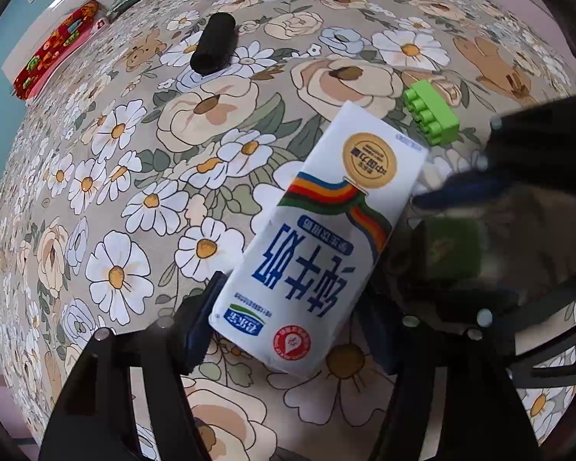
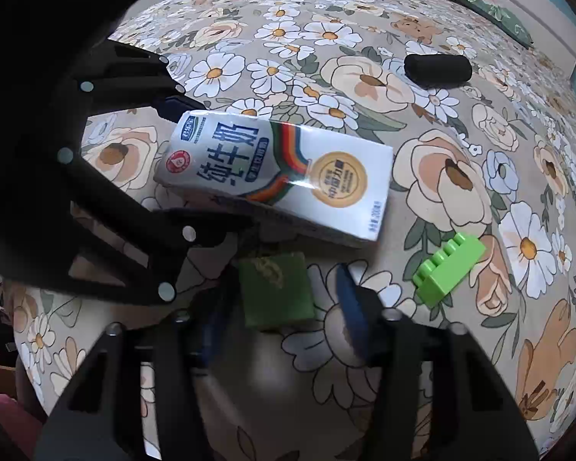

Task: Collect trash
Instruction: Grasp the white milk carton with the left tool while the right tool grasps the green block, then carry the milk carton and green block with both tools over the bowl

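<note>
Blue pads: our left gripper (image 1: pixel 288 322) straddles the milk carton (image 1: pixel 318 238), one pad against its edge, the other hidden, so grip unclear.
Right gripper (image 2: pixel 278 319): we see its fingers part-open around a green packet (image 2: pixel 274 292), contact uncertain.
Carton: flat on the flowered bedspread (image 1: pixel 134 176).
Nearby: green toy brick (image 1: pixel 432 117), black roll (image 1: pixel 214 43).

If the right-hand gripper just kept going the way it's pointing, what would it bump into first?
Most likely the small green packet, which lies between the fingers of the right gripper on the flowered bedspread. The milk carton lies just beyond it.
</note>
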